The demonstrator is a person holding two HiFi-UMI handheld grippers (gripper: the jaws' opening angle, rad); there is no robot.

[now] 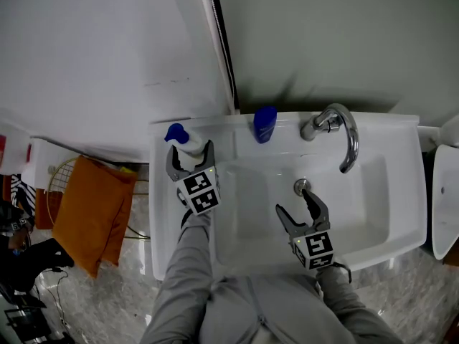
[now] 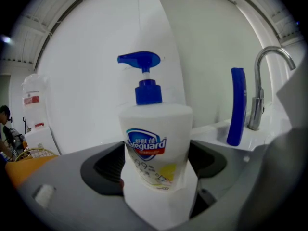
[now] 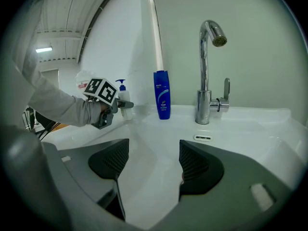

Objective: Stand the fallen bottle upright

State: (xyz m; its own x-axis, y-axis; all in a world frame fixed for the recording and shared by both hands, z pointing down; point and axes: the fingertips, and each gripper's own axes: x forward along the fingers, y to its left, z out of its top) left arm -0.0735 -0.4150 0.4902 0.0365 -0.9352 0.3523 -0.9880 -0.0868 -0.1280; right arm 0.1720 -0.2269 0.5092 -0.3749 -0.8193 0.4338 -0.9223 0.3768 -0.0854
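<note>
Nearest the person, the right gripper [image 3: 149, 160] hangs over the front of the sink [image 1: 391, 224] basin. Its jaws are spread wide with only bare white basin between them. The head view puts its tips just short of the drain [image 1: 301, 186].

Farther back on the left, the left gripper [image 2: 156, 165] is clenched on the soap bottle [image 2: 156, 138], one jaw against each side of it. The bottle stands upright at the sink's back left corner. Its own view shows the label and blue pump head-on. The head view gives only the pump and shoulder from above, and the right gripper view shows the bottle small, from the side. No view shows clearly whether the base rests on the rim.

Along the back edge, a blue bottle [image 1: 265, 124] stands upright between the soap bottle and the tap [image 1: 337, 127]. Only the right gripper view shows the overflow slot [image 3: 202, 137] below the tap.
</note>
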